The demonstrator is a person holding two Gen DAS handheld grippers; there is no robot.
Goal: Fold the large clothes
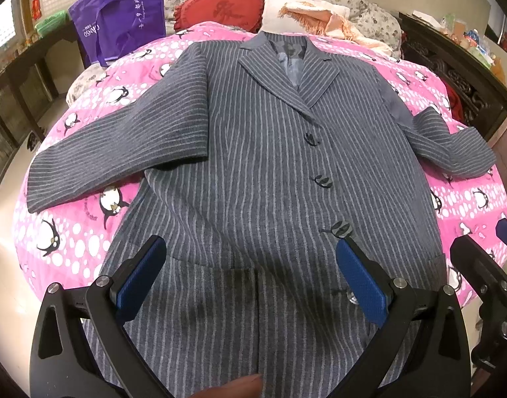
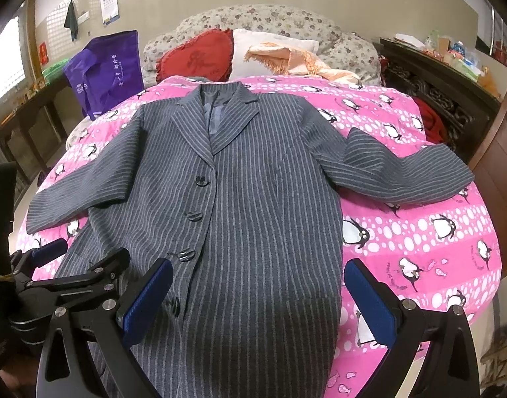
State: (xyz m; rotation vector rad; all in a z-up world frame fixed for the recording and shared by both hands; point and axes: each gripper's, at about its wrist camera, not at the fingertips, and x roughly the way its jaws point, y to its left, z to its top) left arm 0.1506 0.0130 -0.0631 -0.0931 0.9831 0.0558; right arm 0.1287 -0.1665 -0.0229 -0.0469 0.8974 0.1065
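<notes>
A long grey pinstriped coat (image 1: 253,165) lies flat and buttoned on a pink penguin-print quilt (image 1: 71,248), collar far, both sleeves spread out to the sides. It also shows in the right wrist view (image 2: 253,199). My left gripper (image 1: 250,265) is open and empty, hovering over the coat's lower front. My right gripper (image 2: 258,285) is open and empty over the coat's lower right side. The right gripper shows at the edge of the left view (image 1: 478,248), and the left gripper shows in the right view (image 2: 84,262).
A purple bag (image 1: 121,16), a red heart cushion (image 1: 220,8), a white pillow (image 1: 286,6) and a peach scarf (image 1: 319,20) lie at the bed's head. Dark wooden furniture (image 1: 452,66) stands on the right, a wooden bench (image 1: 28,76) on the left.
</notes>
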